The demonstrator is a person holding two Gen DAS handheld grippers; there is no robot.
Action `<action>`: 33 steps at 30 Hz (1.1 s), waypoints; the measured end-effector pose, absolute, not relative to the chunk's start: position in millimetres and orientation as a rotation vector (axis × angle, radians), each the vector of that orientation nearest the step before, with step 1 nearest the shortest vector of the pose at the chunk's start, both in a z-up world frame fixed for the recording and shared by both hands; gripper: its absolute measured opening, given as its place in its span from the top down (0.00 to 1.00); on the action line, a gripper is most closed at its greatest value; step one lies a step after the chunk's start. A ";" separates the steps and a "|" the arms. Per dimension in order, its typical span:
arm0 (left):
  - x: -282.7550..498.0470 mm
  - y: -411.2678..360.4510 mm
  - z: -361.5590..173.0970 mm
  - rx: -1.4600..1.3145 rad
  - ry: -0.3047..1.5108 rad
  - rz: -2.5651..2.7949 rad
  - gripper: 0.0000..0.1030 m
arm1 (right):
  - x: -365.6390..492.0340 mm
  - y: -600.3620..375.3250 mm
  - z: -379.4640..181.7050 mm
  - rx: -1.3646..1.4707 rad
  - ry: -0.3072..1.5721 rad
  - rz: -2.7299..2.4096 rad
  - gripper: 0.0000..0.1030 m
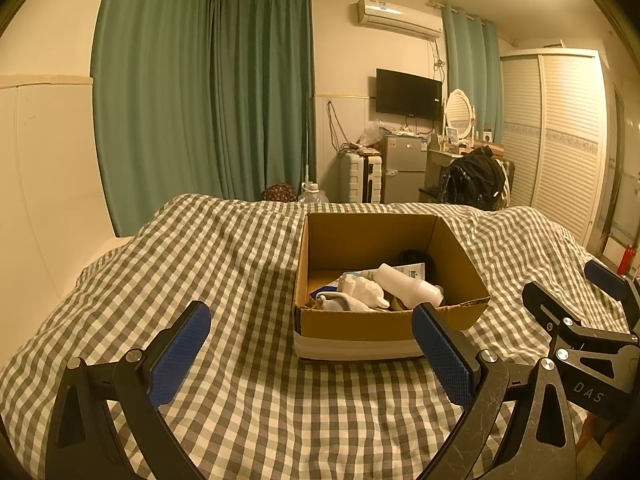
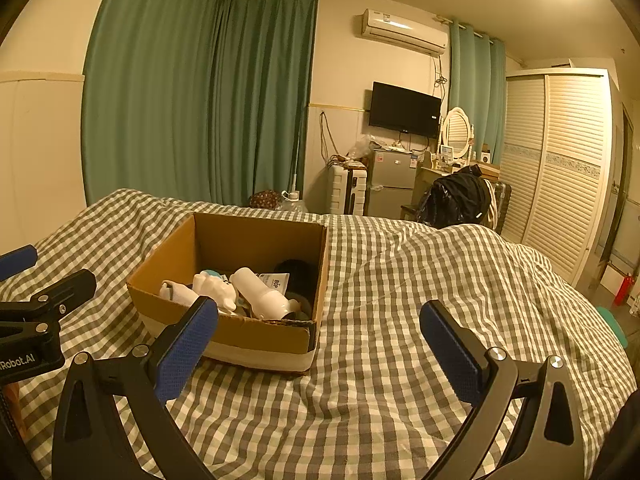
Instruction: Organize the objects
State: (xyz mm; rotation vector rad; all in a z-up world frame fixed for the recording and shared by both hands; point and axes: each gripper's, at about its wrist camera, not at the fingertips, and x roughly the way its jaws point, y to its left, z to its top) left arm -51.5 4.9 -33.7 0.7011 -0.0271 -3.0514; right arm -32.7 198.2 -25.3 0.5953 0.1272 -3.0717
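Observation:
An open cardboard box (image 1: pixel 352 322) (image 2: pixel 248 330) sits on a bed with a grey-and-white checked cover (image 1: pixel 240 380) (image 2: pixel 380 360). Inside lie a white bottle (image 1: pixel 408 284) (image 2: pixel 262 290), a white lumpy toy (image 1: pixel 362 290) (image 2: pixel 212 286), a white sock (image 1: pixel 344 304) (image 2: pixel 176 292), a printed packet (image 1: pixel 412 270) (image 2: pixel 274 280) and a dark round item (image 1: pixel 414 258) (image 2: pixel 296 272). My left gripper (image 1: pixel 312 354) hovers open just before the box, holding nothing. My right gripper (image 2: pixel 318 354) is open and empty beside the box's right corner; it also shows at the left wrist view's right edge (image 1: pixel 596 308).
Green curtains (image 1: pixel 200 100) hang behind the bed. Across the room stand a white suitcase (image 1: pixel 360 178), a small grey fridge (image 1: pixel 404 168), a wall TV (image 1: pixel 408 94), a dressing table with an oval mirror (image 1: pixel 458 112), a chair draped in dark clothes (image 1: pixel 474 178) and a louvred wardrobe (image 1: pixel 560 140).

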 end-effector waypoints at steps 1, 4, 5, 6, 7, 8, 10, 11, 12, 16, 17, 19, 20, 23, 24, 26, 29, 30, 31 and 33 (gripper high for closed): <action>-51.3 5.0 -33.4 0.700 -0.028 -3.052 0.00 | -32.7 198.2 -25.3 0.595 0.127 -3.072 0.02; -51.4 5.2 -33.4 0.701 -0.028 -3.051 0.00 | -32.5 198.4 -25.3 0.595 0.127 -3.071 0.02; -51.2 5.2 -33.5 0.702 -0.028 -3.050 0.00 | -32.5 198.4 -25.3 0.596 0.127 -3.071 0.02; -50.9 4.9 -33.3 0.702 -0.028 -3.049 0.00 | -32.4 198.5 -25.3 0.596 0.128 -3.071 0.02; -51.0 4.7 -33.1 0.704 -0.027 -3.047 0.00 | -32.4 198.5 -25.3 0.596 0.128 -3.071 0.02; -50.9 4.5 -32.9 0.706 -0.026 -3.046 0.00 | -32.4 198.4 -25.3 0.595 0.129 -3.071 0.02; -51.0 4.4 -32.6 0.707 -0.025 -3.047 0.00 | -32.5 198.2 -25.2 0.596 0.128 -3.071 0.02; -51.0 4.4 -32.6 0.708 -0.026 -3.046 0.00 | -32.5 198.0 -25.3 0.596 0.128 -3.071 0.02; -50.8 4.4 -32.5 0.707 -0.027 -3.047 0.00 | -32.5 197.9 -25.4 0.596 0.129 -3.071 0.02; -50.8 4.7 -32.3 0.703 -0.032 -3.046 0.00 | -32.5 197.5 -25.4 0.597 0.128 -3.071 0.02; -51.0 4.9 -32.4 0.703 -0.036 -3.044 0.00 | -32.0 198.5 -25.9 0.597 0.128 -3.070 0.02; -51.3 4.7 -32.5 0.704 -0.043 -3.041 0.00 | -31.9 198.3 -26.1 0.597 0.130 -3.069 0.02; -51.2 5.1 -33.1 0.704 -0.043 -3.041 0.00 | -32.1 198.0 -25.9 0.597 0.129 -3.070 0.02; -51.3 5.2 -33.3 0.704 -0.045 -3.041 0.00 | -32.1 198.0 -26.3 0.597 0.130 -3.070 0.02; -51.4 5.1 -33.4 0.704 -0.045 -3.040 0.00 | -32.0 198.1 -26.4 0.597 0.130 -3.069 0.02; -51.3 5.4 -33.5 0.703 -0.046 -3.040 0.00 | -32.2 197.8 -26.3 0.599 0.129 -3.069 0.02; -51.2 5.5 -33.5 0.704 -0.047 -3.040 0.00 | -31.4 197.9 -27.4 0.599 0.130 -3.068 0.02; -51.4 5.3 -33.7 0.704 -0.048 -3.040 0.00 | -31.4 197.9 -27.4 0.599 0.130 -3.068 0.02; -51.2 5.6 -33.9 0.705 -0.048 -3.040 0.00 | -31.1 198.0 -27.6 0.599 0.130 -3.068 0.02; -51.0 5.7 -33.9 0.704 -0.046 -3.041 0.00 | -31.4 197.8 -27.4 0.600 0.130 -3.068 0.02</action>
